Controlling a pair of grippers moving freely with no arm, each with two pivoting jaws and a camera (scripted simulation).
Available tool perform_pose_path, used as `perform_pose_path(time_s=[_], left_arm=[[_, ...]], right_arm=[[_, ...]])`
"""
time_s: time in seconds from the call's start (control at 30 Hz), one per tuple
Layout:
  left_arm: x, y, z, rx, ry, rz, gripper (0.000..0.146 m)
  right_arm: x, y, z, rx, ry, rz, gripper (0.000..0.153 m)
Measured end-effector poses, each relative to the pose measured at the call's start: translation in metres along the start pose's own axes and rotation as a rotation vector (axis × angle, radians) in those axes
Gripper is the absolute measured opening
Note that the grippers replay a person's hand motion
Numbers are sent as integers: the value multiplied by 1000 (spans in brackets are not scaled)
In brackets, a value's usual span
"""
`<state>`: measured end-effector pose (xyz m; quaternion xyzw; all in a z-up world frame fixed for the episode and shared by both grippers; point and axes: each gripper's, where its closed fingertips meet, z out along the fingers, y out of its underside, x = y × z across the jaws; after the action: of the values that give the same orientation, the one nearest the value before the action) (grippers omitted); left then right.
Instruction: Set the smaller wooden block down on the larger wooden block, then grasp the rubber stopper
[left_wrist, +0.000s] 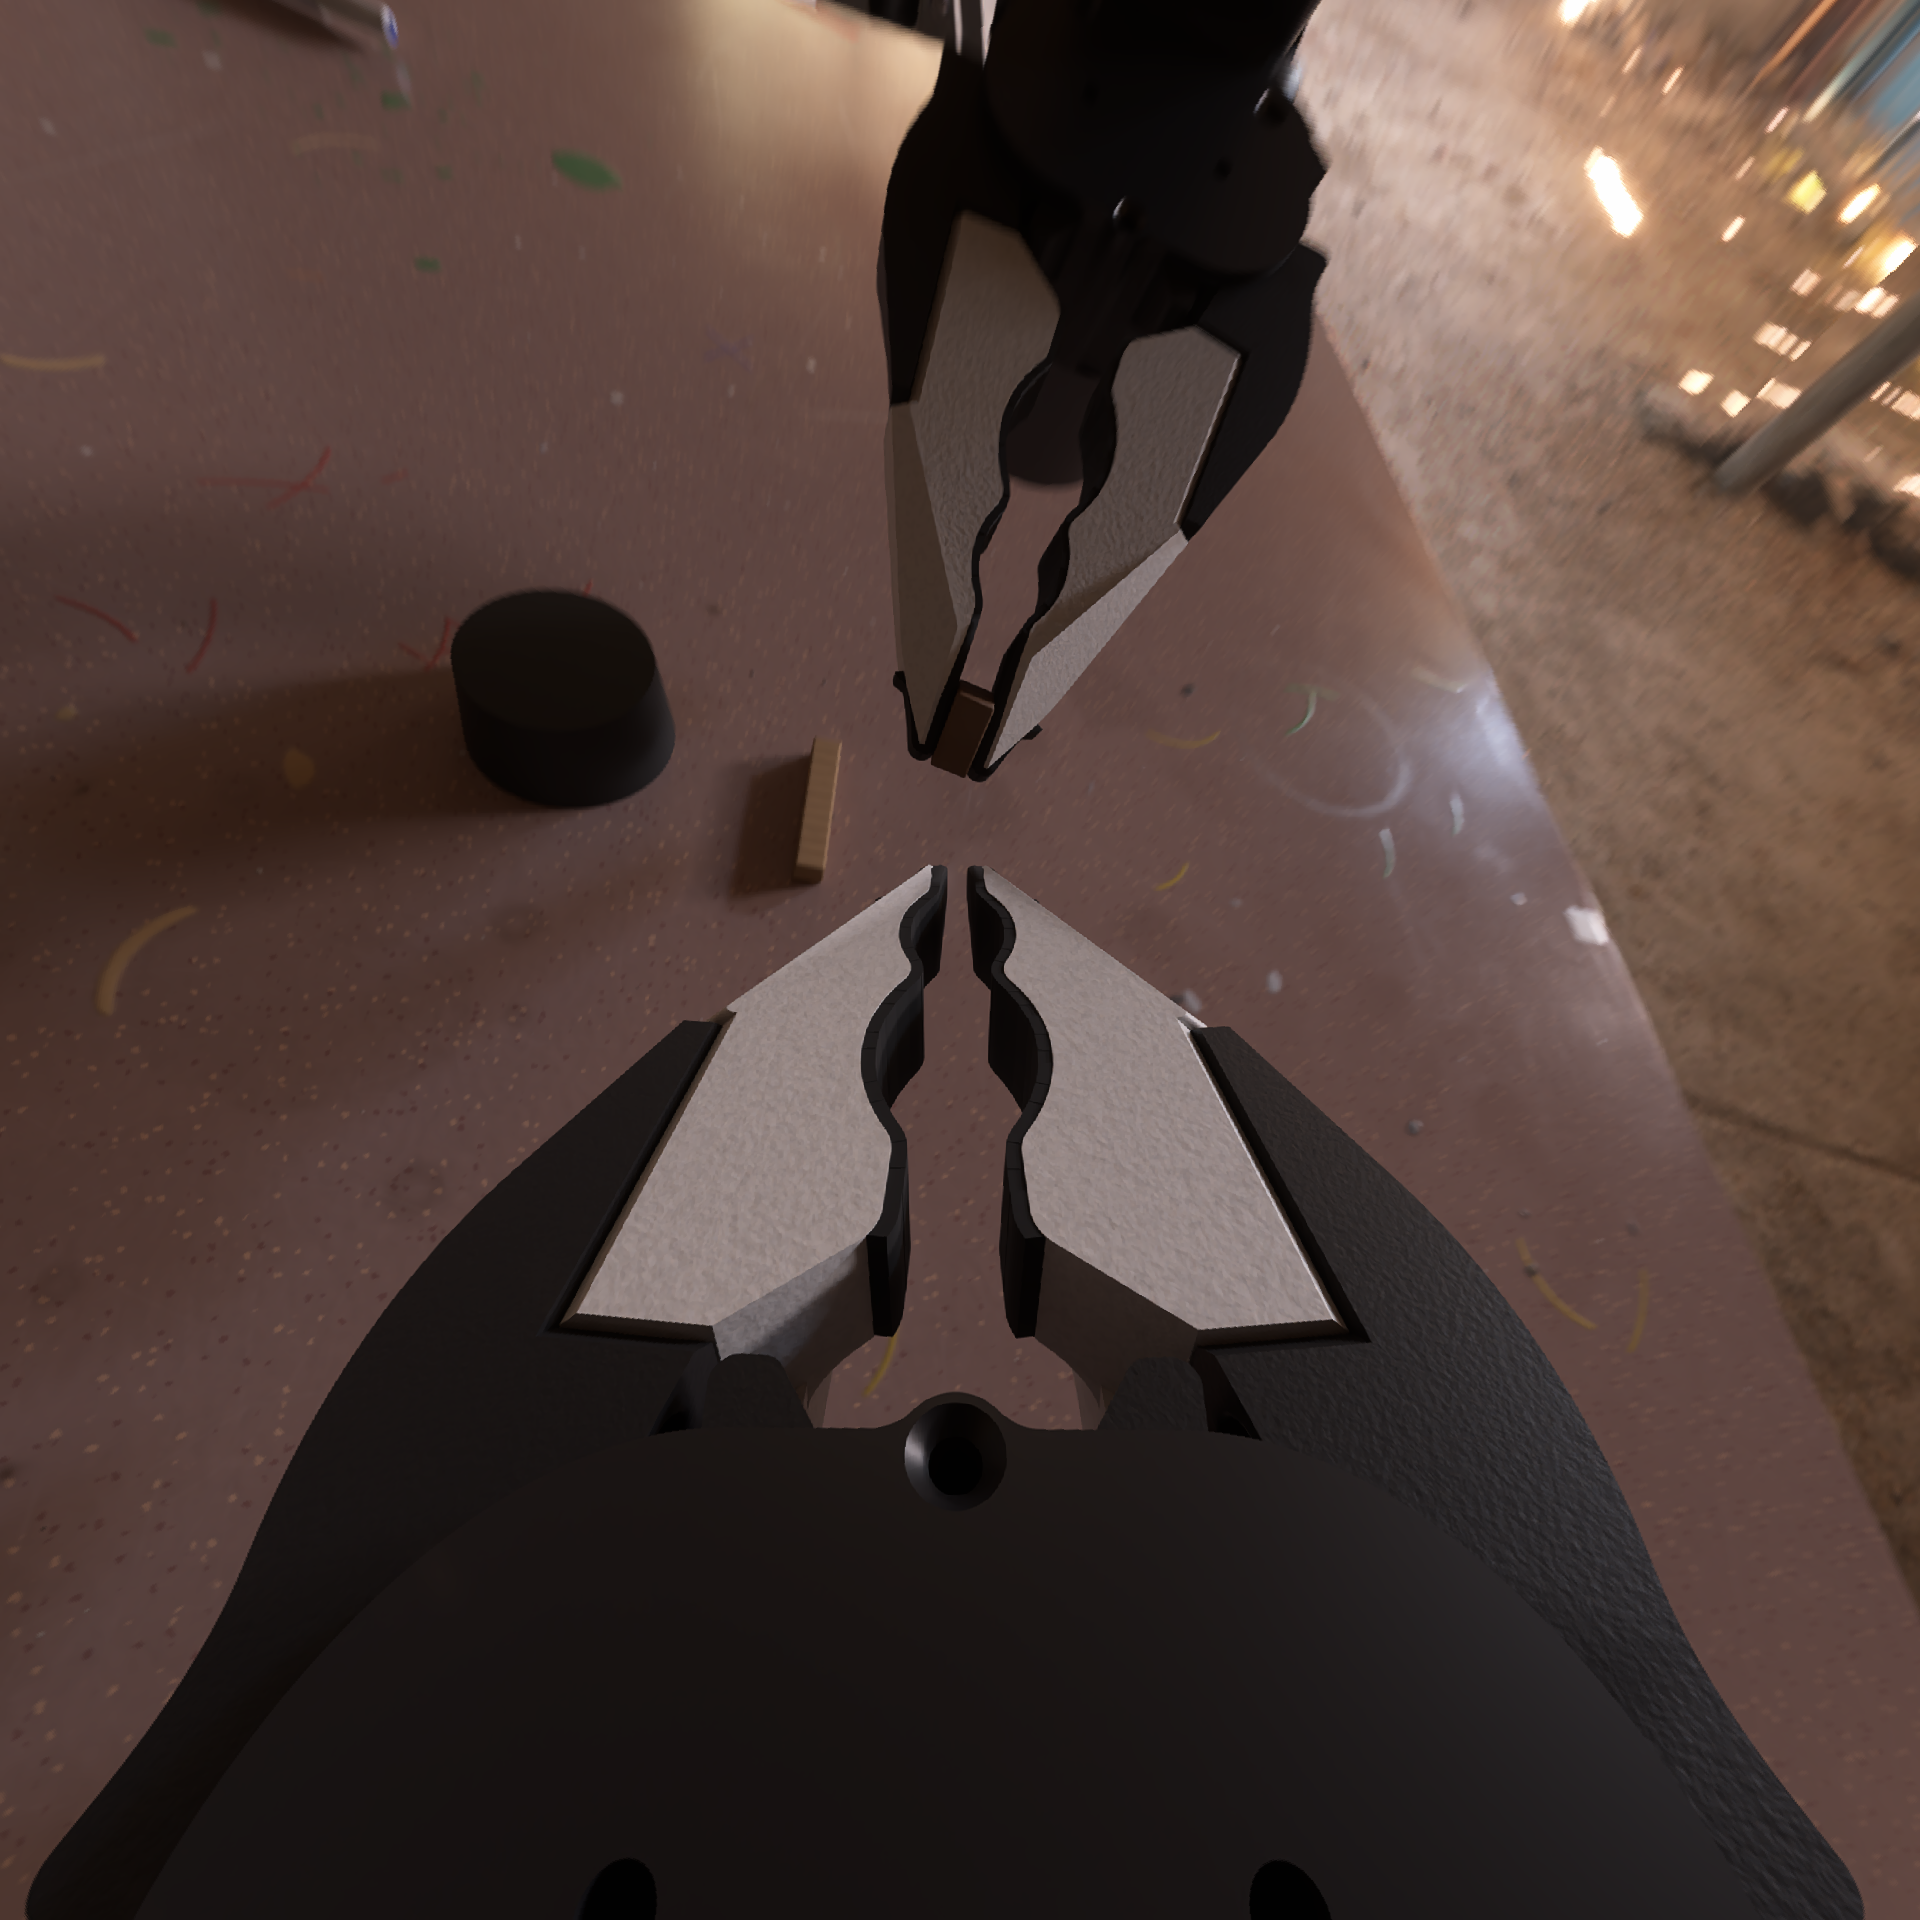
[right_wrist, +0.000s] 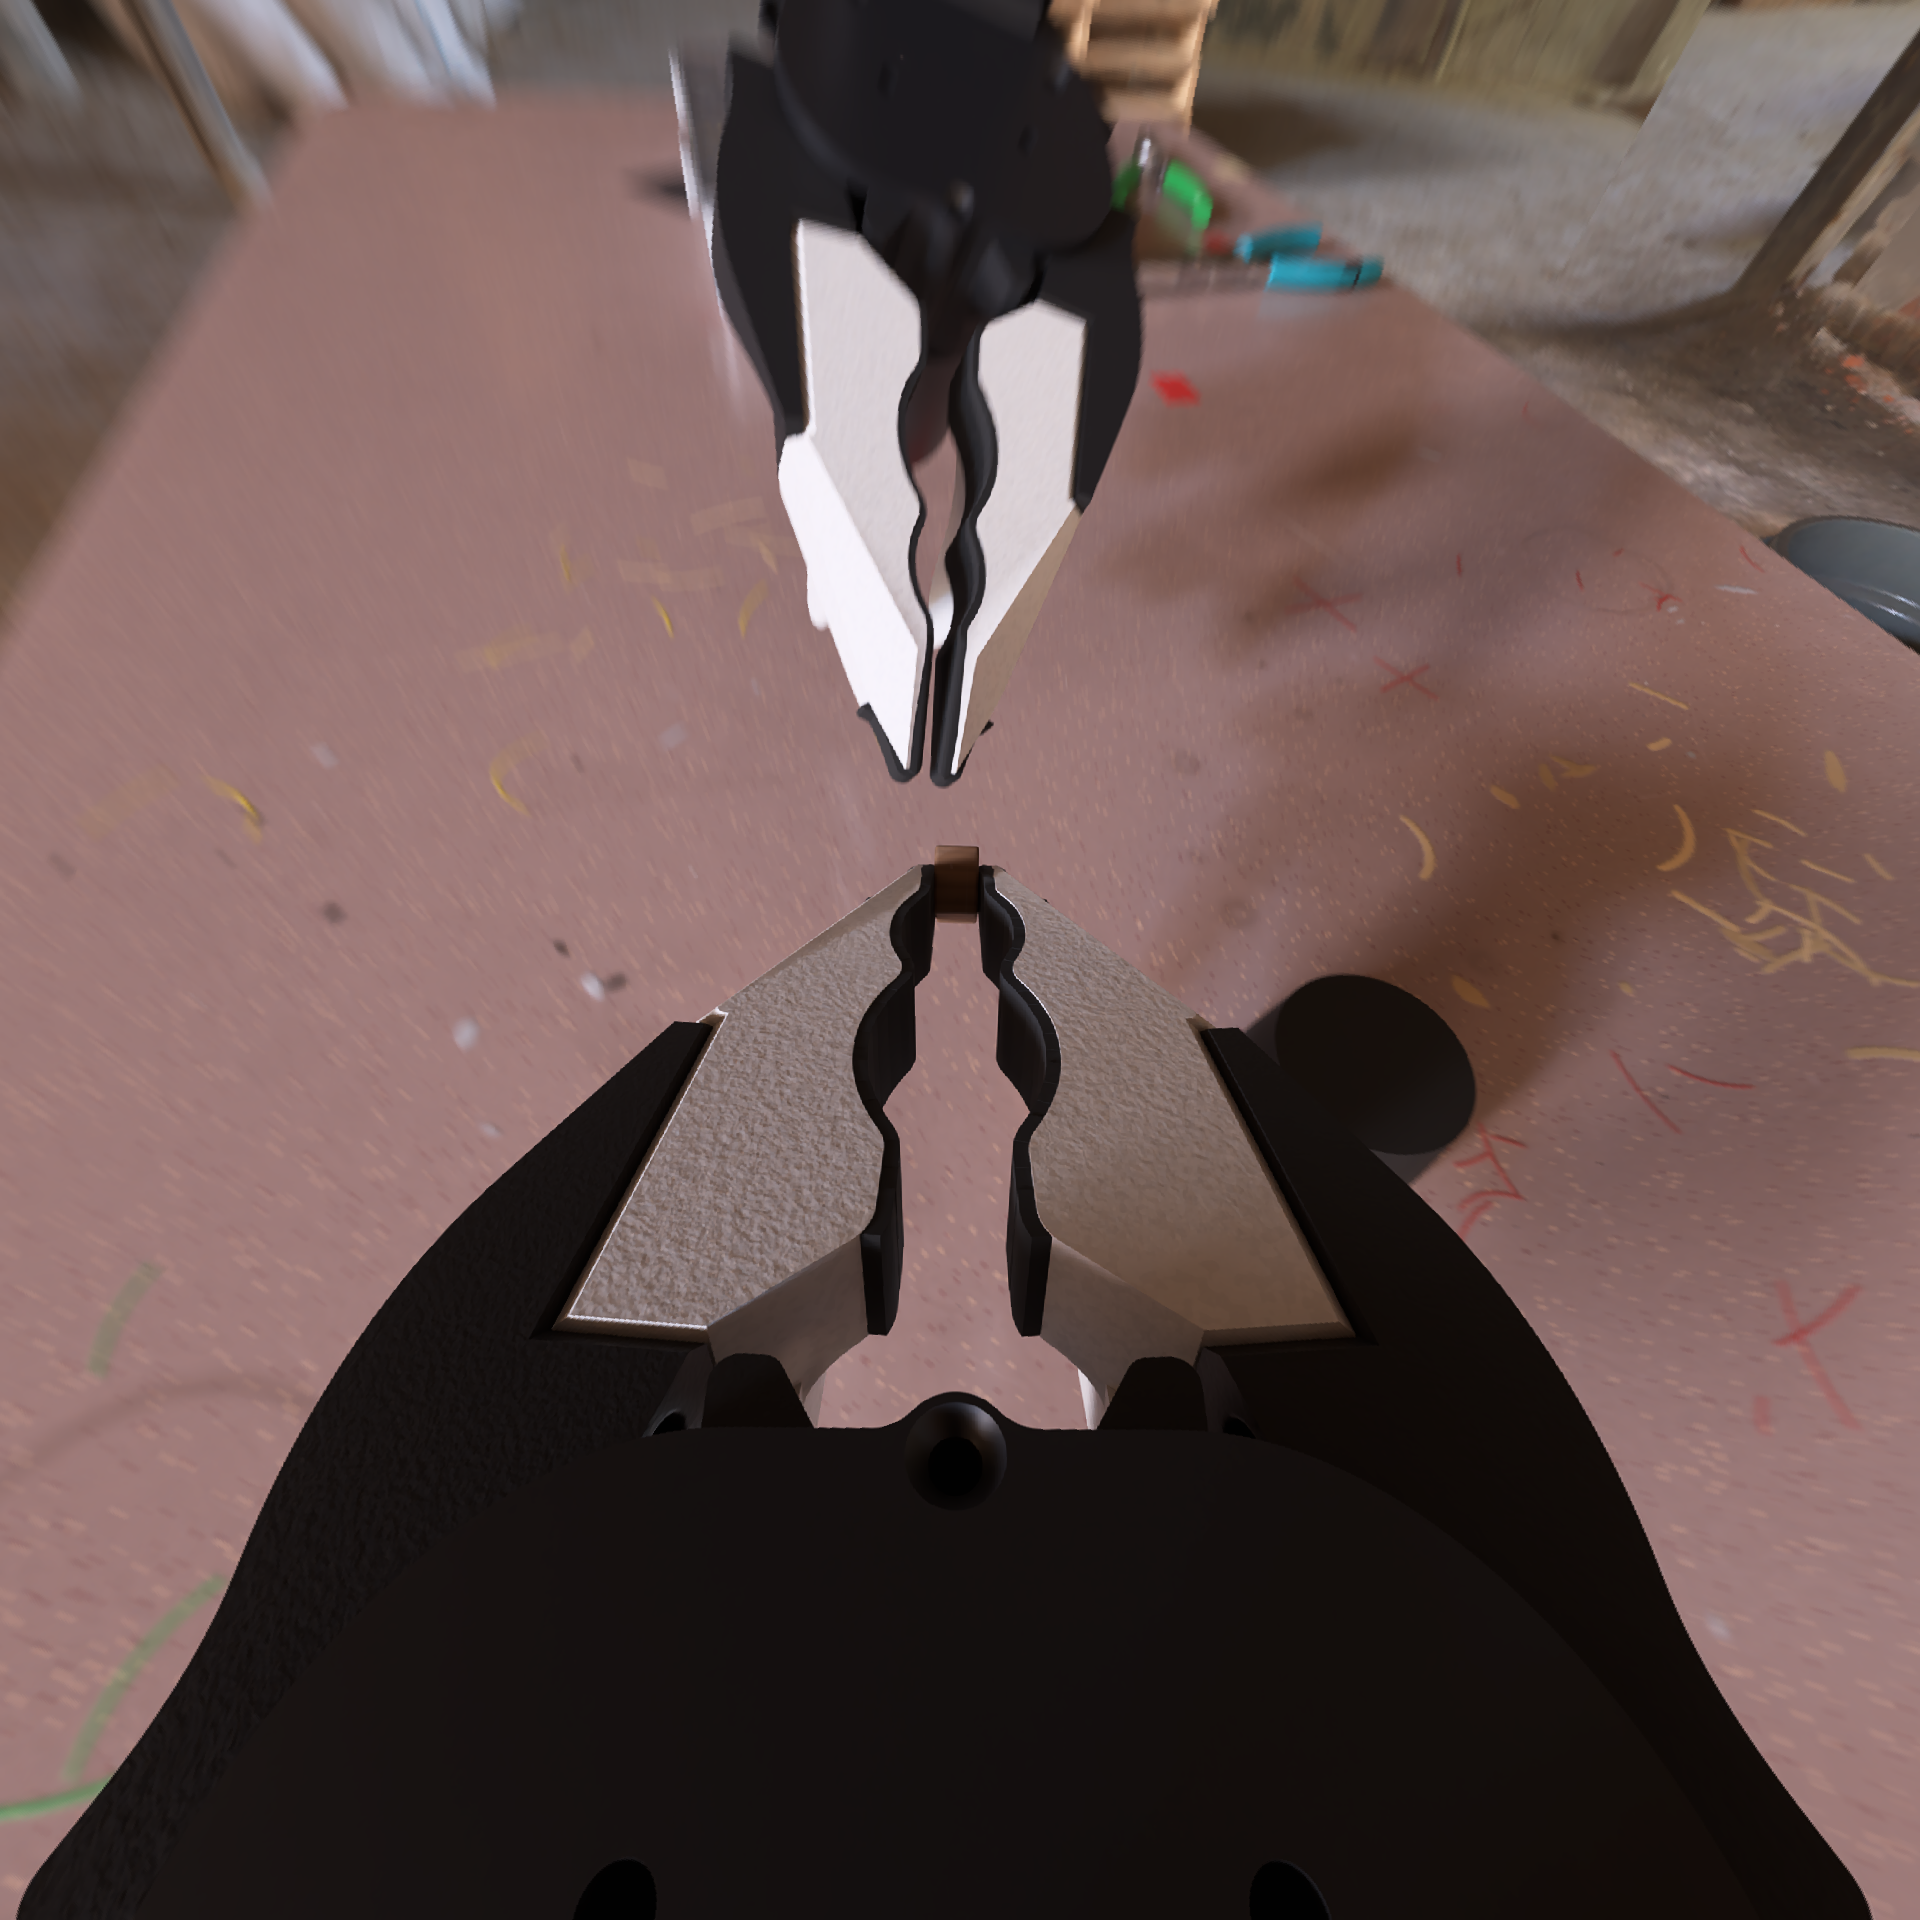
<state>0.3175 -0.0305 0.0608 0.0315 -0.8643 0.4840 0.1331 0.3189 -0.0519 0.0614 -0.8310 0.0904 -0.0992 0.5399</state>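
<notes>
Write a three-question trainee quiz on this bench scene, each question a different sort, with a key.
1. True or false: the right tool grips the smaller wooden block.
2. Multiple choice: the larger wooden block is A) lying on the table, B) held, C) on the rubber stopper.
3. Fill in: the left tool is shut on ____.

Key: 1 true; 2 A; 3 nothing.

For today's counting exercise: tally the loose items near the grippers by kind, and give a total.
Wooden blocks: 2, small block in the right gripper, large block lying on the table
Rubber stopper: 1
Total: 3
</notes>
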Motion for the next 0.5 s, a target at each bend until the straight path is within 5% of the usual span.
perform_pose_path(time_s=[0.13,0.5], left_arm=[[-10,15,10,-72,-19,1,3],[-25,30,17,-122,-108,29,3]], right_arm=[[6,28,10,-197,13,-149,7],[17,47,14,-373,7,-260,7]])
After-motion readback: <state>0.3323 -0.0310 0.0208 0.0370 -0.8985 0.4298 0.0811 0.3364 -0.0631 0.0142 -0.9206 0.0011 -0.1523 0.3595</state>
